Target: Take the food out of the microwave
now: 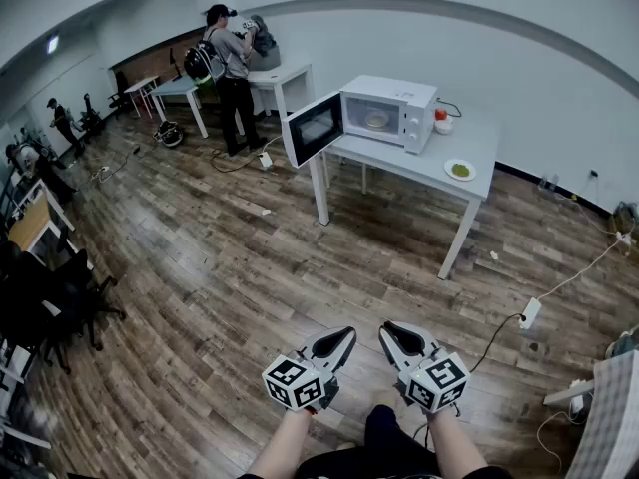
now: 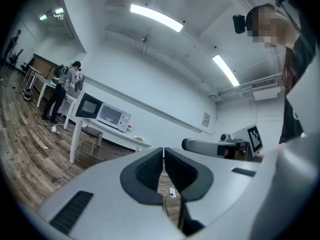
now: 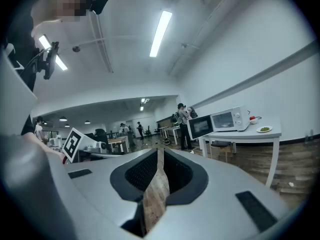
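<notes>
A white microwave (image 1: 387, 111) stands on a white table (image 1: 477, 146) across the room, its door (image 1: 312, 128) swung open to the left. Inside it a pale dish of food (image 1: 376, 120) shows. The microwave also appears far off in the left gripper view (image 2: 115, 117) and the right gripper view (image 3: 229, 119). My left gripper (image 1: 347, 334) and right gripper (image 1: 386, 330) are held side by side low in the head view, far from the table. Both are shut with nothing between the jaws, as their own views show for the left gripper (image 2: 163, 152) and the right gripper (image 3: 160, 152).
A plate with green food (image 1: 460, 170) and a small bowl with something red (image 1: 442, 122) sit on the table right of the microwave. A person with a backpack (image 1: 226, 72) stands at another table behind. A power strip (image 1: 529, 312) and cables lie on the wooden floor at right; chairs stand at left.
</notes>
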`<move>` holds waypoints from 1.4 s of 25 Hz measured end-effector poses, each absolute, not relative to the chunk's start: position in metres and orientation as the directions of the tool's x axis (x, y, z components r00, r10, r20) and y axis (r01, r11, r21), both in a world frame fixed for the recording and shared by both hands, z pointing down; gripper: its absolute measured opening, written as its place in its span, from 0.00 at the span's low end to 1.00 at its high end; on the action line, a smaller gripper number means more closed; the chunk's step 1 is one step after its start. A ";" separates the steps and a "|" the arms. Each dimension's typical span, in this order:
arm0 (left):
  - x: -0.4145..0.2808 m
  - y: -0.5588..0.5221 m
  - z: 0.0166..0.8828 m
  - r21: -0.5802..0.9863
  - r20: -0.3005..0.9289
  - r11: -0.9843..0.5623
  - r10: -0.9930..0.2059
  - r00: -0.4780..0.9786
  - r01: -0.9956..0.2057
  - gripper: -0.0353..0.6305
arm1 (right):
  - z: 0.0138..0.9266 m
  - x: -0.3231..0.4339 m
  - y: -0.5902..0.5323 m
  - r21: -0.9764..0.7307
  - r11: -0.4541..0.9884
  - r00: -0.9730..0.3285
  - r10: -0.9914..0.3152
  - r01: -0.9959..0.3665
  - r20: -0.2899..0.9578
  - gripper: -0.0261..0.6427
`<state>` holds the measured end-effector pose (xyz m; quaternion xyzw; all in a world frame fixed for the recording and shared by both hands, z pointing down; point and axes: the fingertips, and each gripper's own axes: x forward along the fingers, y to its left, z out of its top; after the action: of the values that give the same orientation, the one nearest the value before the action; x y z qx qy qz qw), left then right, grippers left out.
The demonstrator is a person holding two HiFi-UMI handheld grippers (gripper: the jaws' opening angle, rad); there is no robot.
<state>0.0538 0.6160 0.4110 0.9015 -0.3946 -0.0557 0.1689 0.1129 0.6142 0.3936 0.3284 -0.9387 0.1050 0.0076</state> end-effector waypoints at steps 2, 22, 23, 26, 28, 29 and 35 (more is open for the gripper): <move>0.056 0.591 0.412 0.355 0.025 -0.614 -0.748 0.664 -0.705 0.08 | 0.396 0.120 0.590 -0.193 0.764 -0.786 -0.612 -0.615 0.084 0.13; 0.077 0.441 0.417 0.370 0.032 -0.540 -0.806 0.591 -0.756 0.08 | 0.401 0.142 0.441 -0.210 0.793 -0.819 -0.569 -0.572 0.080 0.13; 0.078 0.436 0.417 0.368 0.031 -0.537 -0.809 0.587 -0.759 0.08 | 0.400 0.142 0.436 -0.208 0.796 -0.821 -0.566 -0.569 0.078 0.13; 0.083 0.425 0.416 0.354 0.023 -0.529 -0.820 0.573 -0.771 0.08 | 0.399 0.143 0.426 -0.204 0.805 -0.828 -0.555 -0.557 0.071 0.13; 0.085 0.420 0.414 0.344 0.014 -0.522 -0.828 0.560 -0.781 0.08 | 0.398 0.145 0.419 -0.201 0.811 -0.834 -0.548 -0.549 0.066 0.13; 0.086 0.417 0.413 0.339 0.012 -0.519 -0.832 0.555 -0.785 0.08 | 0.398 0.145 0.416 -0.202 0.813 -0.835 -0.546 -0.547 0.064 0.13; 0.091 0.404 0.414 0.330 0.019 -0.508 -0.839 0.543 -0.796 0.08 | 0.401 0.143 0.404 -0.225 0.813 -0.841 -0.538 -0.537 0.064 0.13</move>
<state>0.0906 0.4044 0.4143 0.8652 -0.4726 -0.0715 0.1514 0.1434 0.4035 0.4010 0.2821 -0.9521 0.1180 -0.0015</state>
